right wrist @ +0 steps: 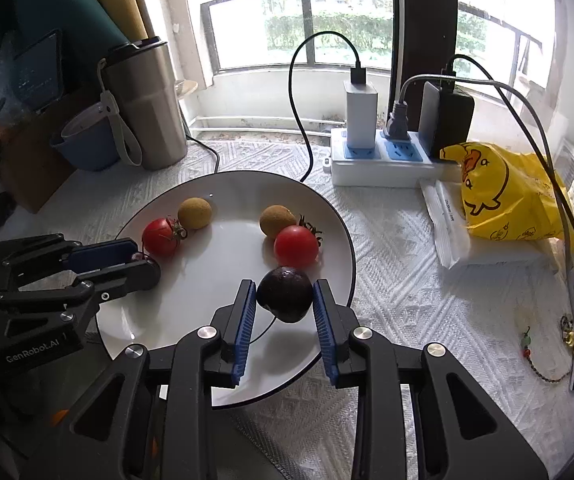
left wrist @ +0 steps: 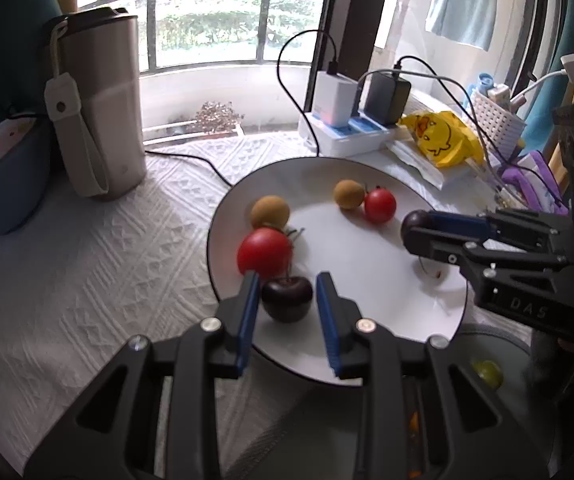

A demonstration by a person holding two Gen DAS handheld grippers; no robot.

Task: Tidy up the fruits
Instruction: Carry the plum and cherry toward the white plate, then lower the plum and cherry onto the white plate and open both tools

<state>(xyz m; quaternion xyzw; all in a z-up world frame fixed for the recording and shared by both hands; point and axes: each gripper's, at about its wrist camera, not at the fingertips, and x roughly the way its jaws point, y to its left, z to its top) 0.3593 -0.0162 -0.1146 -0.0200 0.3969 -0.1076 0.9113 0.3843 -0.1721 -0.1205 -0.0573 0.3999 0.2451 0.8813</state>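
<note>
A white plate (left wrist: 359,264) (right wrist: 215,280) with a dark rim holds two red tomatoes (left wrist: 265,252) (right wrist: 296,246) and two brown round fruits (left wrist: 269,212) (right wrist: 277,221). My left gripper (left wrist: 288,280) (right wrist: 145,260) is shut on a dark cherry (left wrist: 287,298) low over the plate's left side. Whether that cherry rests on the plate I cannot tell. On the right side, my right gripper (right wrist: 284,284) (left wrist: 417,226) is shut on a second dark cherry (right wrist: 285,294) (left wrist: 417,220). That cherry hangs just above the plate and casts a shadow on it.
A steel tumbler (left wrist: 99,108) (right wrist: 147,104) and a blue bowl (left wrist: 3,176) stand at the back left. A power strip (right wrist: 383,164) with chargers and cables, a yellow duck bag (right wrist: 503,192) and a white basket (left wrist: 495,120) crowd the right. A green fruit (left wrist: 487,374) lies near the plate.
</note>
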